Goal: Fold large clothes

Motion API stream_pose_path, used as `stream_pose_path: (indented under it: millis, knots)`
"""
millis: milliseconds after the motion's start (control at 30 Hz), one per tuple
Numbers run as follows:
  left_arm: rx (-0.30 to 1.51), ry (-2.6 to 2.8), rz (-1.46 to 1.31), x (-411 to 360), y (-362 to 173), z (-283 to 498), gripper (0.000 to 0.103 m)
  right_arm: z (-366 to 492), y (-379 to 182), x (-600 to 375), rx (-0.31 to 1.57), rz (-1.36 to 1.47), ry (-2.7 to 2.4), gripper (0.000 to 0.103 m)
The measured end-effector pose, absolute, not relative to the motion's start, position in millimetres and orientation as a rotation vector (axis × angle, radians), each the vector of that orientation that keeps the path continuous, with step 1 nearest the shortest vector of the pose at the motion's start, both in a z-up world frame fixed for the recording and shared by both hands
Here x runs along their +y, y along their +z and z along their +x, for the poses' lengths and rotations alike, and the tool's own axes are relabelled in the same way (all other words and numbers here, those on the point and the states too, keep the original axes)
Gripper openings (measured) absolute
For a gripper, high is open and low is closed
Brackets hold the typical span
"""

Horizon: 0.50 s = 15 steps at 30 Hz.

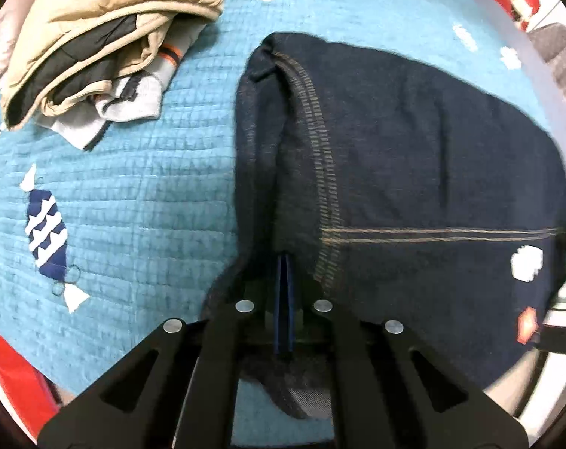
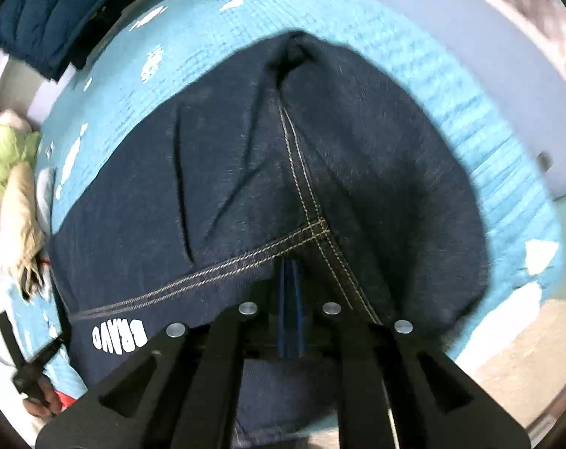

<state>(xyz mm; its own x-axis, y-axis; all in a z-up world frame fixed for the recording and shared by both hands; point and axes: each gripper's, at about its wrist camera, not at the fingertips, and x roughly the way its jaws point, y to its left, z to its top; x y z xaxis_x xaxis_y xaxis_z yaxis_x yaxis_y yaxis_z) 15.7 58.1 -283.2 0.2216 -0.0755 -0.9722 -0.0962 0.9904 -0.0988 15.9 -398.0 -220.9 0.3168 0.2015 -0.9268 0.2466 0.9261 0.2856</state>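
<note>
A dark navy garment (image 1: 413,149) with tan double stitching and a white printed word lies bunched on a turquoise quilted bedspread (image 1: 133,205). My left gripper (image 1: 284,262) points down at the garment's left part. Its blue pads are pressed together on a raised fold of the cloth. In the right wrist view the same garment (image 2: 226,187) spreads across the bedspread (image 2: 499,157), and its seams run up to my right gripper (image 2: 291,262). The right pads stand almost together, with cloth gathered at their tips. More navy cloth hangs beneath both grippers.
A pile of beige, black and grey clothes (image 1: 95,45) sits at the far left of the bed. A folded blue padded item (image 2: 51,11) lies at the far corner, with green and beige clothes (image 2: 9,157) at the left. The bed's edge and the floor (image 2: 507,359) are at the lower right.
</note>
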Motion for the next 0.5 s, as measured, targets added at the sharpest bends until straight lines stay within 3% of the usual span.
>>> stream_pose_path:
  millis: [33, 67, 100, 133, 167, 200, 300, 500]
  knots:
    - [1.339, 0.003, -0.152, 58, -277, 14, 0.005, 15, -210, -402, 1.229, 0.402, -0.023, 0.029]
    - [1.323, -0.007, -0.149, 55, -269, 13, 0.013, 10, -193, -409, 1.179, 0.38, -0.041, 0.067]
    - [1.309, -0.015, -0.149, 53, -263, 11, 0.032, 10, -188, -417, 1.142, 0.357, -0.075, 0.083]
    - [1.289, -0.025, -0.153, 49, -257, 9, 0.045, 5, -178, -425, 1.095, 0.324, -0.125, 0.094]
    - [1.26, -0.039, -0.162, 45, -249, 7, 0.066, 2, -173, -433, 1.073, 0.299, -0.156, 0.094]
    - [1.243, -0.05, -0.165, 43, -244, 5, 0.069, 0, -173, -445, 1.091, 0.295, -0.163, 0.094]
    - [1.227, -0.078, -0.144, 34, -234, 9, 0.077, 0, -194, -472, 1.166, 0.378, -0.101, 0.094]
    - [1.223, -0.107, -0.131, 24, -236, 18, 0.078, 3, -250, -478, 1.285, 0.569, 0.019, 0.094]
